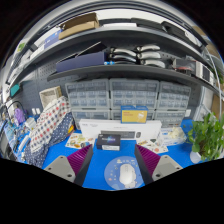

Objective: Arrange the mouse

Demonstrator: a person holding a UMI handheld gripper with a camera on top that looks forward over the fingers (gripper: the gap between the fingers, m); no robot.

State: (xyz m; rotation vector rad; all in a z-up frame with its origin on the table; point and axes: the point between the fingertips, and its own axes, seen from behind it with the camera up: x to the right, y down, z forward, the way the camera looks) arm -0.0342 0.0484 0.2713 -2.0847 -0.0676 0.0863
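A white mouse (127,174) lies on a round pale-blue mouse mat (122,172) on the blue table (100,165). It rests on the mat between my two fingers, with table showing on both sides. My gripper (110,165) is open; its purple pads (65,158) flank the mat left and right. Neither finger touches the mouse.
Beyond the fingers lie a dark box (108,142) and a white keyboard (120,128). Grey drawer cabinets (125,98) and shelves stand behind. A person in a patterned sleeve (45,125) is at the left, a green plant (208,135) at the right.
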